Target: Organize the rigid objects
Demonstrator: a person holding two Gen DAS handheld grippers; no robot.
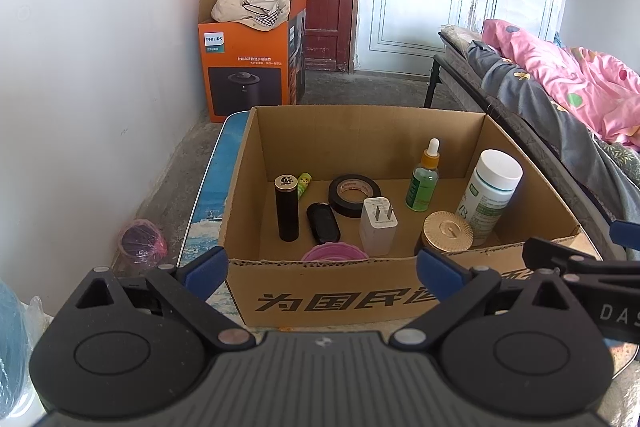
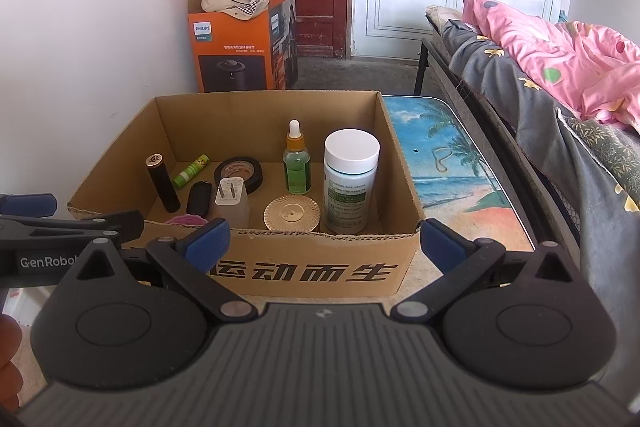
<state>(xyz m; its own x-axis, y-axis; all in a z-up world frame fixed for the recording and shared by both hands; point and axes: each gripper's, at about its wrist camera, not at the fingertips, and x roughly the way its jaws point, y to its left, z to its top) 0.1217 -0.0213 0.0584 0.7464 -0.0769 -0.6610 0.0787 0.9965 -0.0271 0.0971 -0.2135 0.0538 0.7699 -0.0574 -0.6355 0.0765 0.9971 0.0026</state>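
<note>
Both held wide and empty before the cardboard box [image 2: 280,267], left gripper [image 1: 322,265] and right gripper [image 2: 324,239], with white pill bottle [image 2: 351,181] and dropper bottle [image 2: 297,163] upright inside (tall, close-set, likely toppled by careless reaching among them).

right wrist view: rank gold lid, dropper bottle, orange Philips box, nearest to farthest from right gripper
1. gold lid, just inside the cardboard box's front wall, near the right gripper.
2. dropper bottle, upright farther back, by the rear wall.
3. orange Philips box, on the floor beyond, left of centre.
</note>
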